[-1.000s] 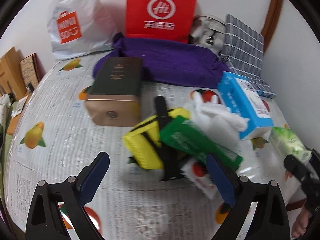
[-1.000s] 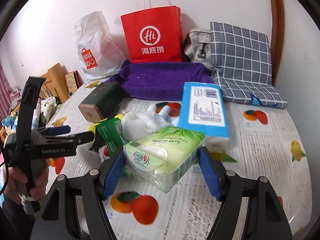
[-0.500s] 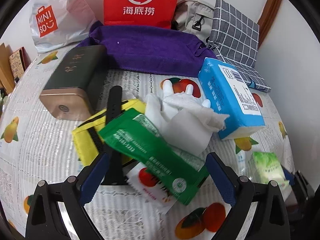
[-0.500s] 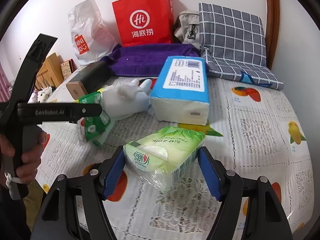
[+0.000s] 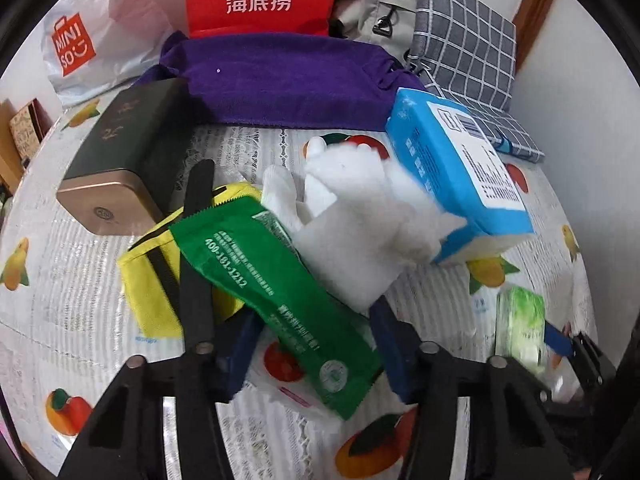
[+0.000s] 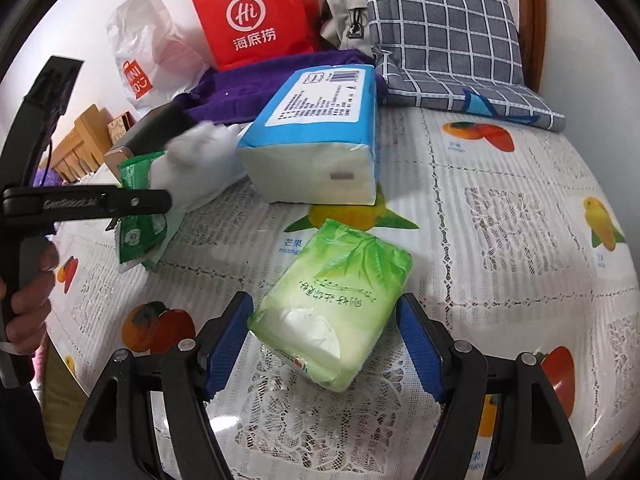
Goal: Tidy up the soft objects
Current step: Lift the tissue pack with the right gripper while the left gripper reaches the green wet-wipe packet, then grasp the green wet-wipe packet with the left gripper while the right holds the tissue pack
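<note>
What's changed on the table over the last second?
The left gripper moved in over the pile, and its jaws have just been closing around the green packet. The right gripper brought the light green tissue pack down onto the tablecloth, jaws still at its sides. The blue tissue pack, white cloth and yellow pouch stayed put.

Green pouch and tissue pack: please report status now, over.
Left gripper has just been closing around green pouch. Right gripper straddles tissue pack on the table, grip unclear. White glove lies on pouch's far end.
</note>
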`<state>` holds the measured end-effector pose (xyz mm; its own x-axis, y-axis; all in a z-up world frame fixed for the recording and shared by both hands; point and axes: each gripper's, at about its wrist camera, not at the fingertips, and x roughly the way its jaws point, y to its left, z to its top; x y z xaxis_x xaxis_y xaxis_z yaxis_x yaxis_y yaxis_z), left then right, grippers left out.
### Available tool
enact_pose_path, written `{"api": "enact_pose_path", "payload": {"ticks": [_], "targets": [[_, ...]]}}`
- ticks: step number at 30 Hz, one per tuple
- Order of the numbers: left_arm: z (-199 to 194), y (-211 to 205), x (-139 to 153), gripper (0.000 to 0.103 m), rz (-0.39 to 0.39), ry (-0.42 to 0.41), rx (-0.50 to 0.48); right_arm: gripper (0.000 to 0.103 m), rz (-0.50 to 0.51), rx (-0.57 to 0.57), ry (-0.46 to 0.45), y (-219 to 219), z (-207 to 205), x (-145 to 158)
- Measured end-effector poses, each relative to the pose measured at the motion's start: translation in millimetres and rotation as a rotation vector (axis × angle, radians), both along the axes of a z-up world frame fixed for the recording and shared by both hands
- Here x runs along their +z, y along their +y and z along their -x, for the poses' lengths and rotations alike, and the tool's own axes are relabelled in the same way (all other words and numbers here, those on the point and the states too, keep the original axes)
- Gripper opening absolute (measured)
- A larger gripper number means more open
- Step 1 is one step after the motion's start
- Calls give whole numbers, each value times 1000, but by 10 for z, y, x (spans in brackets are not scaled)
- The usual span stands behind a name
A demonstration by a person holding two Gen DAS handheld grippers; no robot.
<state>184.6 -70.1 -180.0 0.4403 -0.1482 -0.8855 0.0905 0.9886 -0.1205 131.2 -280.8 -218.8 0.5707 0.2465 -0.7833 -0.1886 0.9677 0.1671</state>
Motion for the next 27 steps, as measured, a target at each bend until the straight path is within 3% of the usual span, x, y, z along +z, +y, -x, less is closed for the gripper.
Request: {"api": "enact_pose_path", "payload": {"ticks": [3,11,15,19,23,24,25,27], "targets": [[50,54,76,37,-10,9,-11,73,1,2,-4,6,10,1],[82,261,88,37,-2,23,15,77,12,-5,9,17,29,-20],[79,196,38,62,35,21,-8,79,7,-8,7,18,37,6],[-1,126,-89,65,6,32,22,79,16,-11,9,39,43,20],[-20,13,-184,65,-72,22,2,80,24,-23,13,46,36,31],[-8,16,-171,61,-69,18,-1,81,25,-27,12,46,31,35],[8,28,-144,43,-58,20,-13,84,26,-33,10,46,22,40],[27,60,-92,35,-50,26,-29,85,26,-43,1,49,4,44]]}}
